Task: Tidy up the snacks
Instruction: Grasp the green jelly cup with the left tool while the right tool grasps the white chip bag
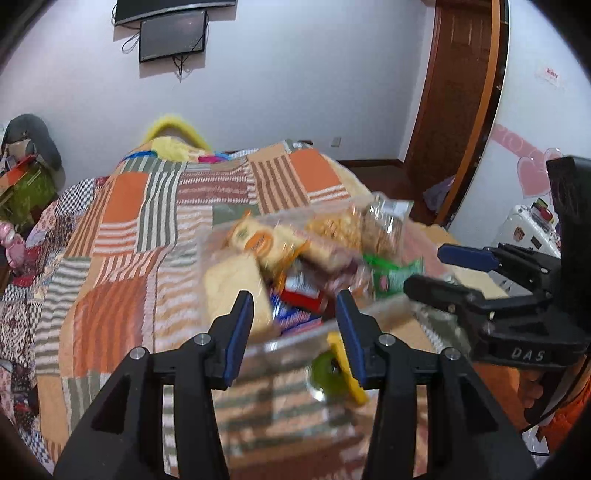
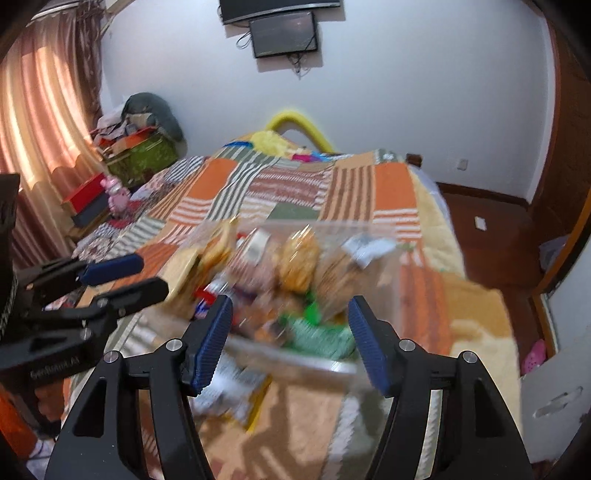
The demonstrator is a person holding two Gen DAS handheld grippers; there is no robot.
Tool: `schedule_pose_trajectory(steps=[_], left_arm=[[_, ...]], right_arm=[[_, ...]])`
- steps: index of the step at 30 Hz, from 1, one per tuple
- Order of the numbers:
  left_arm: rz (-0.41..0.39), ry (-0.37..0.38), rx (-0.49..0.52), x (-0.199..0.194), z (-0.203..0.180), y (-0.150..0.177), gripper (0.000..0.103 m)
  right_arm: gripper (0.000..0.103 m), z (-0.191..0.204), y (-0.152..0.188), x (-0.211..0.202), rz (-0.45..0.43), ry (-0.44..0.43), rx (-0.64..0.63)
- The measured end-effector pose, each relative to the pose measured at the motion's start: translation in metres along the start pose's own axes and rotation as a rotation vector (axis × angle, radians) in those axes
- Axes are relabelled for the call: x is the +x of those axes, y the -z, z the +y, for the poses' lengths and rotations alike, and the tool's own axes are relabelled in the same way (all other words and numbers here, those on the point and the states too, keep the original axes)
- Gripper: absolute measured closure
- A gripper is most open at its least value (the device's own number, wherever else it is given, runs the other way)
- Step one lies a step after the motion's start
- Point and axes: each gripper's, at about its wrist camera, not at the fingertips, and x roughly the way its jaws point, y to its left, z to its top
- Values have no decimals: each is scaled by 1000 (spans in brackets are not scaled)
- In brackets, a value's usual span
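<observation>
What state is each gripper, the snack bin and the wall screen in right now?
left gripper: jaws apart, nothing pinched.
right gripper: jaws apart, nothing pinched.
clear bin: upright on the bed, lidless, full of snack packets.
green-and-yellow item: lying outside the bin, blurred.
wall screen: dark.

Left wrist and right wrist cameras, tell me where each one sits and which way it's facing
Left wrist: sits on the left gripper, looking forward and down over the clear snack bin on the patchwork bed; own fingers frame the view, the right gripper enters at the picture's right.
Right wrist: sits on the right gripper, aimed likewise at the clear snack bin; the left gripper enters at the picture's left.
Shared: bin, bed, wall screen, each other's gripper.
</observation>
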Motion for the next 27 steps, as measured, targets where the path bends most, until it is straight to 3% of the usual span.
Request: schedule_pose_trajectory(steps=[11, 18, 23, 27], left_arm=[[113, -16, -22, 7, 19, 59, 57], [154, 13, -32, 21, 16, 73, 57], [163, 48, -31, 30, 6, 71, 57], [169, 68, -18, 37, -6, 70, 57]], right_arm=[[37, 29, 37, 48, 148, -66, 6], [37, 31, 44, 69, 211, -93, 8], [55, 26, 49, 59, 200, -131, 11], [62, 24, 55, 49, 184, -115, -17]])
